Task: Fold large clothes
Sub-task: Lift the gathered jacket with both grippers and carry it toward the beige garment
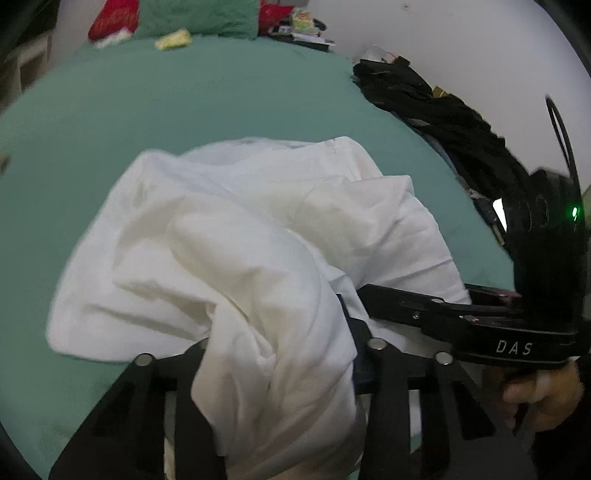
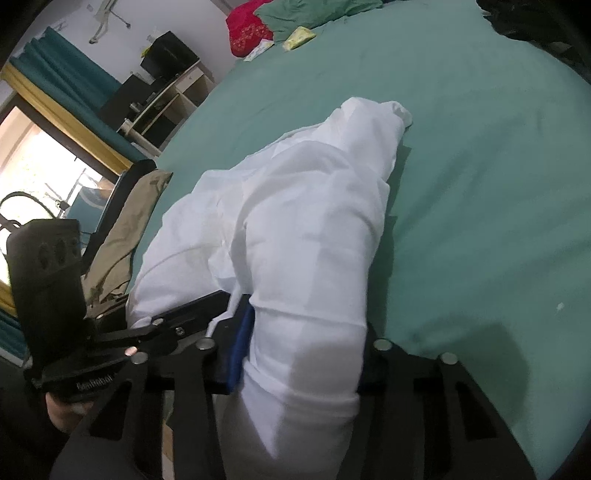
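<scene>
White garment (image 1: 229, 258) lies bunched and creased on the green bed sheet (image 1: 177, 110), near the edge of the bed closest to both cameras; one end trails away across the sheet, the other is gathered up into both tools.

Left gripper (image 1: 284, 373): fingers pinching a thick fold of the white garment, cloth spilling over and down between them. Right gripper (image 2: 303, 354): fingers likewise pressed onto a gathered roll of the same cloth; blue pad (image 2: 242, 347) on its left finger sits against the fabric. Each tool shows in the other's view, just beside the garment, with a hand (image 1: 543, 391) on the handle.

Sheet beyond the garment is flat and mostly bare. At the far end of the sheet: a green pillow (image 1: 199, 18), a red cushion (image 1: 114, 18), a small yellow packet (image 1: 173, 38). Along one long side of the sheet, by the white wall: a heap of black clothing (image 1: 432, 99). On the opposite side: tan fabric (image 2: 125, 229) draped at the sheet's edge, then a wooden shelf unit (image 2: 166, 99), teal curtains (image 2: 62, 74) and a bright window (image 2: 40, 158).
</scene>
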Available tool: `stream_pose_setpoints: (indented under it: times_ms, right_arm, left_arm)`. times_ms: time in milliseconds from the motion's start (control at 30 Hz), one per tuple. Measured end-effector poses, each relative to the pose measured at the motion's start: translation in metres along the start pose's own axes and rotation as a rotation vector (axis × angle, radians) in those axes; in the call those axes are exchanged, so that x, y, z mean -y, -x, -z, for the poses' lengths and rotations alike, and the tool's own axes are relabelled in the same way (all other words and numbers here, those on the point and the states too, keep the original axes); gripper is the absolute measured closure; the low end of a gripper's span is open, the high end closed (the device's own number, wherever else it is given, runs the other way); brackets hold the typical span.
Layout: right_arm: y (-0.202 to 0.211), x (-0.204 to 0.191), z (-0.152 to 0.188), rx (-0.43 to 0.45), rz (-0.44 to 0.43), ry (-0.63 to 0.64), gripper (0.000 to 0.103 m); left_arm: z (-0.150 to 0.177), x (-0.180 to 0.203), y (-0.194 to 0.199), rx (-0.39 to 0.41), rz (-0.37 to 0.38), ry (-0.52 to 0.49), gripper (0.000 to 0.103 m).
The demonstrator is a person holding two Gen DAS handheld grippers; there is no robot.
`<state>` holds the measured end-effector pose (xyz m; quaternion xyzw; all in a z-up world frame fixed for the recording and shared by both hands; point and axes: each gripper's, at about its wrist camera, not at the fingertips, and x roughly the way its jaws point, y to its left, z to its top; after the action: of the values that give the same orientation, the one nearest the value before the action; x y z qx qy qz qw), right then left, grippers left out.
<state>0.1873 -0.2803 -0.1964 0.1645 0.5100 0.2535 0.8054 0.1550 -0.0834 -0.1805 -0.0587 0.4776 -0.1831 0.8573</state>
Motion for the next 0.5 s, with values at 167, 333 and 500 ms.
stream_pose_setpoints:
  times_ms: [167,333,500]
  right_arm:
    - [0.006,-0.010,-0.002,0.030,0.028,0.025,0.078]
    - [0.014,-0.020,-0.003,0.061,0.042,0.050,0.081]
    - [0.022,-0.029,-0.006,0.083,0.045,0.067,0.081]
  left_arm:
    - [-0.001,0.000,0.009,0.022,-0.004,0.023,0.072]
    - [0.000,-0.005,0.022,0.041,-0.006,0.045,0.076]
    - [0.000,-0.004,0.037,0.062,-0.012,0.039,0.077]
